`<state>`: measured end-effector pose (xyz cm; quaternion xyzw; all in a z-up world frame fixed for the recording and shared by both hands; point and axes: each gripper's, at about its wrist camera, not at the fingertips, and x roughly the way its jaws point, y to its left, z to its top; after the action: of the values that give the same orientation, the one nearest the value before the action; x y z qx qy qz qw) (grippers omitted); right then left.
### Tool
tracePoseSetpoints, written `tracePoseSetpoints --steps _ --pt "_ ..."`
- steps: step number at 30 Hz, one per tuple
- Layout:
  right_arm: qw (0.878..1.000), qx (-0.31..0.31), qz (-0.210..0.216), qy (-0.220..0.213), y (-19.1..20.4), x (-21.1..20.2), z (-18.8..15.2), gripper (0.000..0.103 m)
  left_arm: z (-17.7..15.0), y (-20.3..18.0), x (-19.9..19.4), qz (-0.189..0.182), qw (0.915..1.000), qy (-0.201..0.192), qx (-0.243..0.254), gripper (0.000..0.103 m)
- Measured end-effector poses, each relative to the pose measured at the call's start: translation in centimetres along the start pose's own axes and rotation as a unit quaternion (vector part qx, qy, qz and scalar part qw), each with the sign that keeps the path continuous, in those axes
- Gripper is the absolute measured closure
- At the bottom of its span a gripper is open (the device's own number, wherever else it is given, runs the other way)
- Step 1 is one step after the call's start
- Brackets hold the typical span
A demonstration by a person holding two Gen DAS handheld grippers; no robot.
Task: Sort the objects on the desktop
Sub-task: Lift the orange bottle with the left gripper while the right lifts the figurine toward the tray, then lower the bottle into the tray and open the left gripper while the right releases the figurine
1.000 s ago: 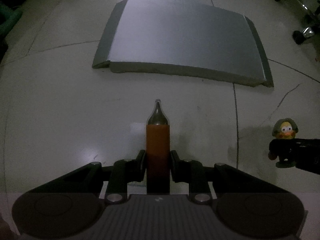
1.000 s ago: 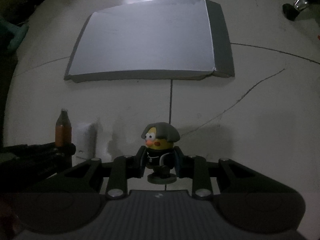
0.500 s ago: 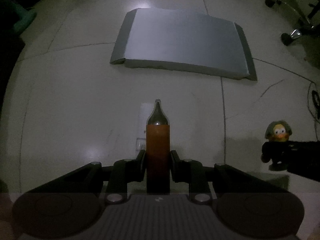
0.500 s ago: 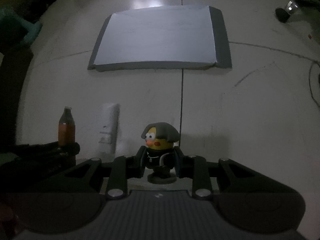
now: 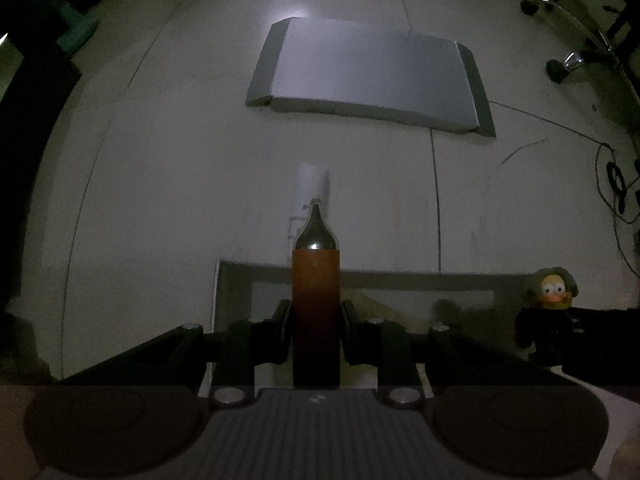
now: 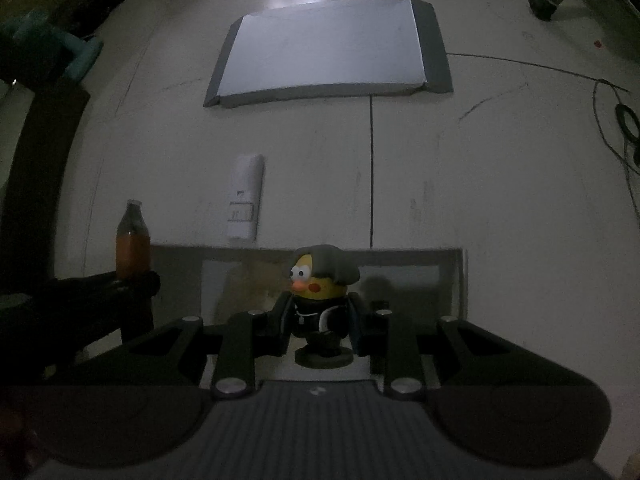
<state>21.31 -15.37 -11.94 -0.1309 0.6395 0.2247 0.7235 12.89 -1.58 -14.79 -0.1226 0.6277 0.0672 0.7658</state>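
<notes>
My left gripper point(image 5: 315, 322) is shut on an upright bottle of orange liquid point(image 5: 315, 276) with a clear neck; the bottle also shows at the left of the right wrist view point(image 6: 133, 246). My right gripper point(image 6: 320, 330) is shut on a yellow duck figurine point(image 6: 322, 284) in a grey hat and black suit; the figurine shows at the right of the left wrist view point(image 5: 552, 300). Both are held above an open box point(image 6: 454, 280) whose far rim lies just below them point(image 5: 400, 278). A white remote point(image 6: 246, 196) lies flat on the floor beyond the box.
A flat grey-and-white lid or board point(image 6: 328, 52) lies farther out on the pale floor point(image 6: 480, 184). Chair wheels point(image 5: 560, 68) and loose cables point(image 6: 624, 120) are at the far right. Dark furniture point(image 6: 32, 152) and a teal object point(image 6: 48, 52) border the left side.
Both grippers have pulled back and risen with their objects. The board has receded, the remote has come fully into view, and the open box has appeared beneath the grippers.
</notes>
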Motion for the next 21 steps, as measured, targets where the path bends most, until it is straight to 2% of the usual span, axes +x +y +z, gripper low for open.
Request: tracePoseSetpoints --steps 6,10,18,21 --pt "1.000 0.007 0.001 0.008 0.0 -0.4 -1.9 0.073 -2.8 0.1 -0.2 0.017 0.9998 -0.005 -0.004 0.083" --pt "1.000 0.002 -0.001 0.010 0.2 0.1 -3.1 0.073 -4.3 -0.2 0.8 0.013 0.9999 0.006 0.008 0.083" --pt "0.999 0.005 -0.006 0.042 -0.1 3.2 -5.0 0.073 -6.5 0.0 3.9 0.021 0.9989 0.039 0.012 0.083" --pt "0.998 0.026 -0.001 0.049 -0.6 4.6 -5.8 0.073 -6.9 0.2 4.8 0.023 0.9984 0.050 0.013 0.083"
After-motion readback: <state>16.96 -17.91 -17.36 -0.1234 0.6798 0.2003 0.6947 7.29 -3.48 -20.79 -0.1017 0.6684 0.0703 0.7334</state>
